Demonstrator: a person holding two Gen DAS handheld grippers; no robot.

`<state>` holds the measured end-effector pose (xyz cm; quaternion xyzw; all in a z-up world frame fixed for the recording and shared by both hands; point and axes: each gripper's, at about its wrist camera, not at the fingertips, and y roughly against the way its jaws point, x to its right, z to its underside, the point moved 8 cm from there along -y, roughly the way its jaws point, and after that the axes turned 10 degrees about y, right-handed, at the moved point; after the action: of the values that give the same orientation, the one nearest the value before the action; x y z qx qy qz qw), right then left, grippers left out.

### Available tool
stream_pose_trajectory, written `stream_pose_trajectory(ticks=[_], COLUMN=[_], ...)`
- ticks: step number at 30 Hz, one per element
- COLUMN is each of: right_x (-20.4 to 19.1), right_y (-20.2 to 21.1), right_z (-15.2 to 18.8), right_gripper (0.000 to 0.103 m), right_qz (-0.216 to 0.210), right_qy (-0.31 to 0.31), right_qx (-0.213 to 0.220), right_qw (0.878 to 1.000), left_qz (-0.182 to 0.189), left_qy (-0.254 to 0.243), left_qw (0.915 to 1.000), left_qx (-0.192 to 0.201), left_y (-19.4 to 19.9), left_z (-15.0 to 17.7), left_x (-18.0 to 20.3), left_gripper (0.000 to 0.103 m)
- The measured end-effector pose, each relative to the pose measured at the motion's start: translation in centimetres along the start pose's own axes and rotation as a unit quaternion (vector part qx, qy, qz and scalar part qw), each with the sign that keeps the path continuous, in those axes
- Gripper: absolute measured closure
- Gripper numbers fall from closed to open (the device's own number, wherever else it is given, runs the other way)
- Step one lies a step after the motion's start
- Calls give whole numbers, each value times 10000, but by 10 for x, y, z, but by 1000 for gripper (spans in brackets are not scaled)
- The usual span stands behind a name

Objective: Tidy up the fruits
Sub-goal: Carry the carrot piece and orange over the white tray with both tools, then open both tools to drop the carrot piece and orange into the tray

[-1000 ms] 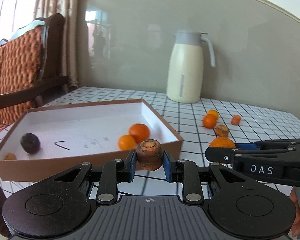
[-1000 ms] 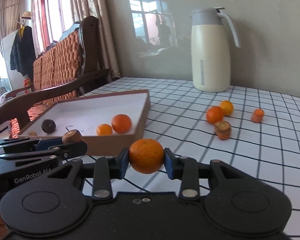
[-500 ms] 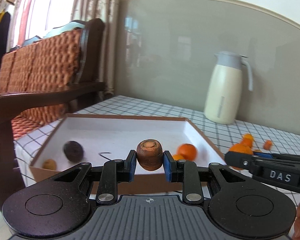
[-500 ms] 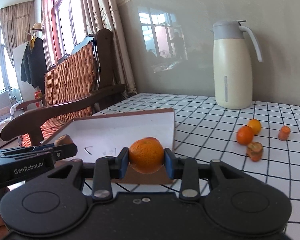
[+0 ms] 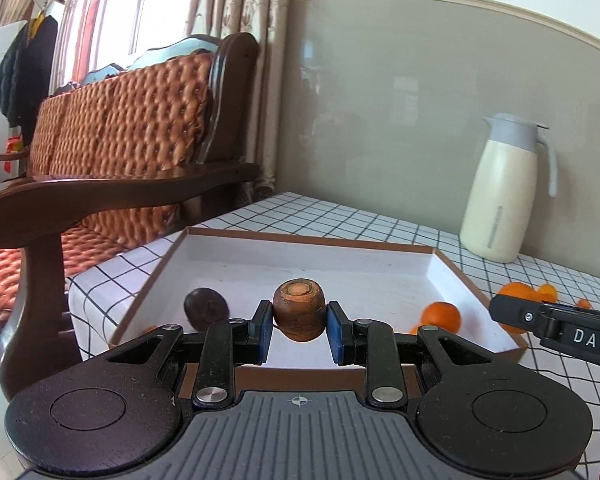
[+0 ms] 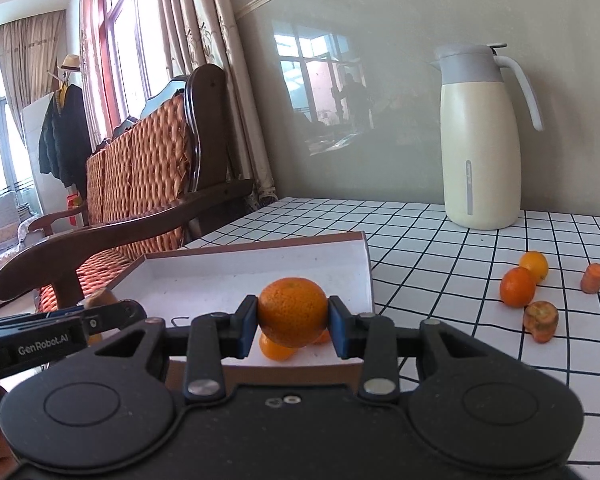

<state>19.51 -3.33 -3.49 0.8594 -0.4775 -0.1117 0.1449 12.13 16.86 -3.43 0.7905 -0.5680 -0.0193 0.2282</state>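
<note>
My left gripper (image 5: 299, 322) is shut on a brown carrot stub (image 5: 299, 308), held above the near edge of the shallow cardboard box (image 5: 312, 240). Inside the box lie a dark round fruit (image 5: 206, 307) and an orange (image 5: 441, 316). My right gripper (image 6: 293, 322) is shut on an orange (image 6: 293, 311), over the box's near right corner (image 6: 362, 256). Small oranges (image 6: 275, 350) in the box show beneath it. The left gripper's tip with the carrot stub (image 6: 100, 298) shows at the left of the right wrist view.
On the checked tablecloth (image 6: 440, 264) right of the box lie two oranges (image 6: 518, 286), a carrot stub (image 6: 541, 320) and a carrot piece (image 6: 593, 278). A cream thermos jug (image 6: 480, 140) stands at the back by the wall. A wooden bench (image 5: 112, 168) stands left of the table.
Both grippers have moved left toward the box with their loads still clamped. The left one has also turned left, so the bench now fills its view.
</note>
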Motion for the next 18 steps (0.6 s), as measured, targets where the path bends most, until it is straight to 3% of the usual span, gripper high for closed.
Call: stream_pose_trajectory(ticks=[18], right_x=[-3], right_y=[-39], right_z=[-9], right_gripper=[74], right_qz=[175], right_qy=[-49], right_qx=[-26], right_qw=[9998], left_qz=[-419], left_qy=[57], left_qw=[9990], left_qx=[125], left_y=[-37], left_z=[-25], left_x=[-30], left_gripper=[74])
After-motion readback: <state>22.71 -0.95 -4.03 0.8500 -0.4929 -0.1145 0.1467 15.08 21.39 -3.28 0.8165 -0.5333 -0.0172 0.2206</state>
